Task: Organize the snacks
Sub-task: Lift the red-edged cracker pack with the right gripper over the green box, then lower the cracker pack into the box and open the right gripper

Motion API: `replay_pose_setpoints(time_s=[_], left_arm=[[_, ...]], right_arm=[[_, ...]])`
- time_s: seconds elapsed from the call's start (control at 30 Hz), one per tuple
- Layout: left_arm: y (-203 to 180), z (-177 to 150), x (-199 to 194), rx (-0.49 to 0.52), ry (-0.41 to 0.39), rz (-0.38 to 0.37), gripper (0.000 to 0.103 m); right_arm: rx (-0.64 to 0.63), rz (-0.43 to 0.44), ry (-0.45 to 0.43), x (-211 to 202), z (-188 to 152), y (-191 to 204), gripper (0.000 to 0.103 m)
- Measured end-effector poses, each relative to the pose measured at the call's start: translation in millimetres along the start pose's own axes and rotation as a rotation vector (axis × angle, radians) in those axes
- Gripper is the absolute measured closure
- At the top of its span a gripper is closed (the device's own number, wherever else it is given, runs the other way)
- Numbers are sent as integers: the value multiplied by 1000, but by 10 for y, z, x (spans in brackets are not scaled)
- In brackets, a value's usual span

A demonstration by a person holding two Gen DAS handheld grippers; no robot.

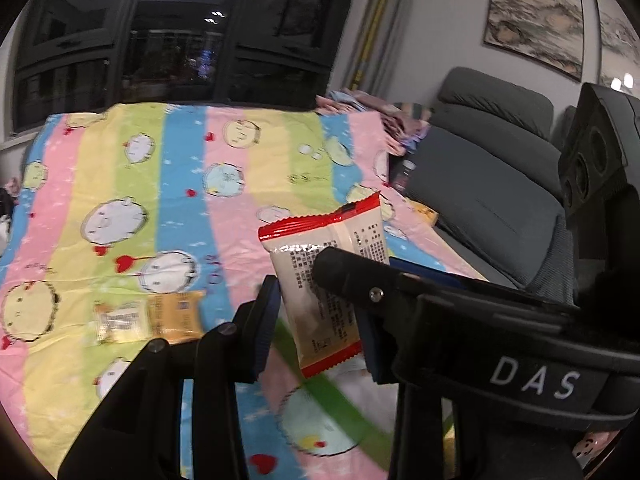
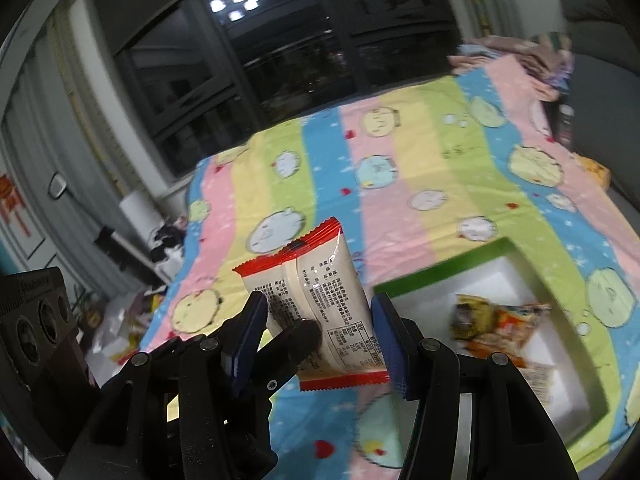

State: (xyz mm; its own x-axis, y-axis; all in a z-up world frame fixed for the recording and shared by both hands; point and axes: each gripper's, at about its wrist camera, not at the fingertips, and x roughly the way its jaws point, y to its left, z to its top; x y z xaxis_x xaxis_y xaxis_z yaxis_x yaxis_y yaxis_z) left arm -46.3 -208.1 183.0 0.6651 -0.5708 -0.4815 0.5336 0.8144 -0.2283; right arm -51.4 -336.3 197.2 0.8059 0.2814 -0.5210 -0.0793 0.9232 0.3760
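A cream snack packet point(image 1: 320, 236) with red crimped ends hangs in the air above the striped cartoon bedsheet point(image 1: 180, 184). My left gripper point(image 1: 318, 312) is shut on its lower half, with a blue pad at each side edge. One black finger of the right gripper point(image 1: 352, 276) crosses the packet's front from the right. In the right wrist view the same packet point(image 2: 316, 264) stands upright between the pads of my right gripper point(image 2: 320, 300), which is shut across its width. A black finger point(image 2: 298, 338) of the left gripper touches the packet's lower left.
An orange snack packet point(image 1: 148, 316) lies flat on the sheet at the left. A white box with a green rim point(image 2: 440, 276) sits at the right and holds a colourful packet point(image 2: 500, 320). A grey sofa point(image 1: 480, 184) borders the right side, and folded clothes point(image 1: 360, 100) lie at the far corner.
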Motion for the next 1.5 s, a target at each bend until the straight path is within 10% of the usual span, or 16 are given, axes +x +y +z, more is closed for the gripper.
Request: replay_pose_setpoints(time_s=[0.57, 1.5], left_arm=[[-229, -82, 986, -38, 241, -69, 66], [-99, -197, 1707, -92, 470, -23, 67]], right_arm=[[238, -73, 149, 367, -41, -1019, 46], [436, -87, 305, 946, -127, -1549, 46]])
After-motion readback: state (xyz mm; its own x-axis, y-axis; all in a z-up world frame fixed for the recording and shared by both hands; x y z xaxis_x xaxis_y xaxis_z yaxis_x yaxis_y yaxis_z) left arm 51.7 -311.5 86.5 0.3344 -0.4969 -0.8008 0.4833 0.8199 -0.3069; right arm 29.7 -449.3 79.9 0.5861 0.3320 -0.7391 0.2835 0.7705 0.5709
